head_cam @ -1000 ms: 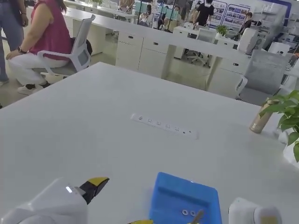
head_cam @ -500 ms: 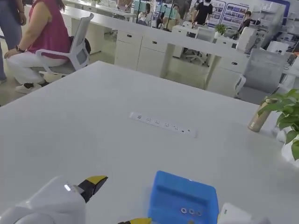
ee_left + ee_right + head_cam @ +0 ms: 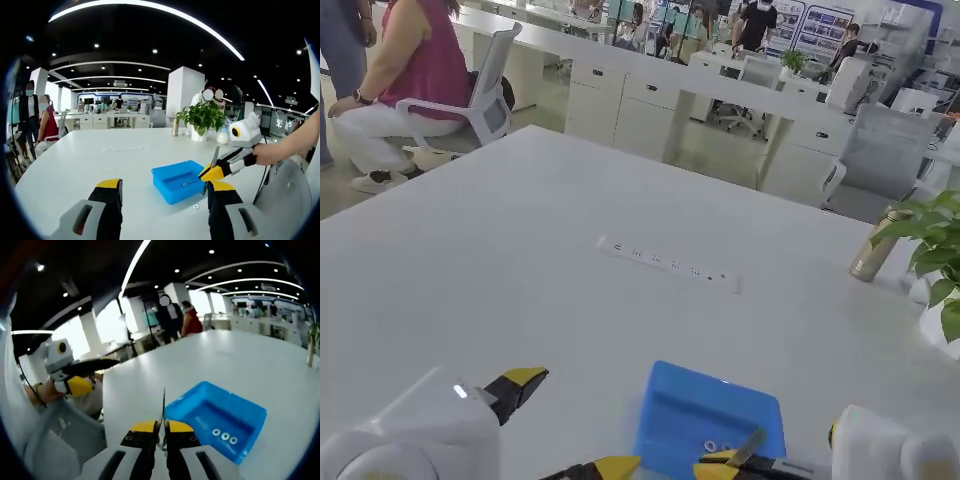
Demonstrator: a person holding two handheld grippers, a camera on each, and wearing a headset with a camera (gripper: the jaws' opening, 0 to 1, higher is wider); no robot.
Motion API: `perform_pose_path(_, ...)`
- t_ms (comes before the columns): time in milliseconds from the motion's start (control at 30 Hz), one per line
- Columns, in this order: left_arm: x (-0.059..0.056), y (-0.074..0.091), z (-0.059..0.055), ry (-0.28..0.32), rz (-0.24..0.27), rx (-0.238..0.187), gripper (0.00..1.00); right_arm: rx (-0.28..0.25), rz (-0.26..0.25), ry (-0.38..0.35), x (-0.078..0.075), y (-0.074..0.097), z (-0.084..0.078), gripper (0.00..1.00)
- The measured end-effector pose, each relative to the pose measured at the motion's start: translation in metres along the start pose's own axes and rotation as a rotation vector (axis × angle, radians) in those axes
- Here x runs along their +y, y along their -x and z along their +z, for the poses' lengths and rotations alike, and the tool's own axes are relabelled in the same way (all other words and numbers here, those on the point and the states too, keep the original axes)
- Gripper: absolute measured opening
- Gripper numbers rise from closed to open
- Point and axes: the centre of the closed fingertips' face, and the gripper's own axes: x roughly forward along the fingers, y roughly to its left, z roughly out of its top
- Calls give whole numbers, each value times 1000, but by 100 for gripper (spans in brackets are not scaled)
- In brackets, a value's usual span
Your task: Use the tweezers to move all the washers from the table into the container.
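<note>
1. Firstly, the left gripper (image 3: 570, 422) sits at the left of the head view, low over the table (image 3: 520, 260). Its yellow-tipped jaws stand wide apart and grasp nothing. Judgement: it is parked as the idle tool, off to one side so that the working side is unobstructed.
2. At centre, the blue container (image 3: 705, 400) rests on the table with its open top up, between the two grippers. Judgement: this position keeps each carry short.
3. Inside the container, three washers (image 3: 225, 436) lie flat in a row on the floor, close to one wall. Judgement: these count as delivered.
4. One further washer (image 3: 195, 204) lies on the table, just beside the container's outer wall and near the tweezer tips. Judgement: it is the remaining work. More washers elsewhere cannot be ruled out, because the nearest strip of table is cut off.
5. The tweezers (image 3: 163, 402) project forward past the jaw tips. In the left gripper view they slant down toward the table beside the container. Whether the tips hold a washer cannot be told.
6. At the right, the right gripper (image 3: 162, 426) has its jaws clenched on the body of the tweezers. Judgement: the firm clamp keeps the tool in line with the jaw axis, so the tips go where the gripper is aimed.
</note>
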Motion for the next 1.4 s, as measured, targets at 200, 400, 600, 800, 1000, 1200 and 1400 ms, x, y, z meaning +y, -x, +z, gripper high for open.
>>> perform_pose_path(200, 1, 0, 0, 2, 3, -2, 70, -137, -63, -133, -28, 0, 43, 3)
perform_pose_path(400, 2, 1, 0, 6, 7, -5, 69, -88, -143, -175, -58, -18, 43, 3)
perform_pose_path(600, 3, 1, 0, 13, 11, -5, 69, -37, -170, -188, -71, -35, 37, 3)
perform_pose_path(800, 2, 1, 0, 18, 7, -6, 69, 12, -212, -209, -86, -43, 21, 3)
perform_pose_path(1000, 1, 0, 0, 18, 0, -5, 67, 54, -216, -207, -90, -49, 7, 3)
perform_pose_path(1200, 0, 0, -1, 17, -5, 0, 67, 82, -231, -201, -93, -55, -1, 3)
perform_pose_path(1400, 0, 0, -1, 18, -7, 4, 67, 104, -226, -168, -91, -57, -5, 4)
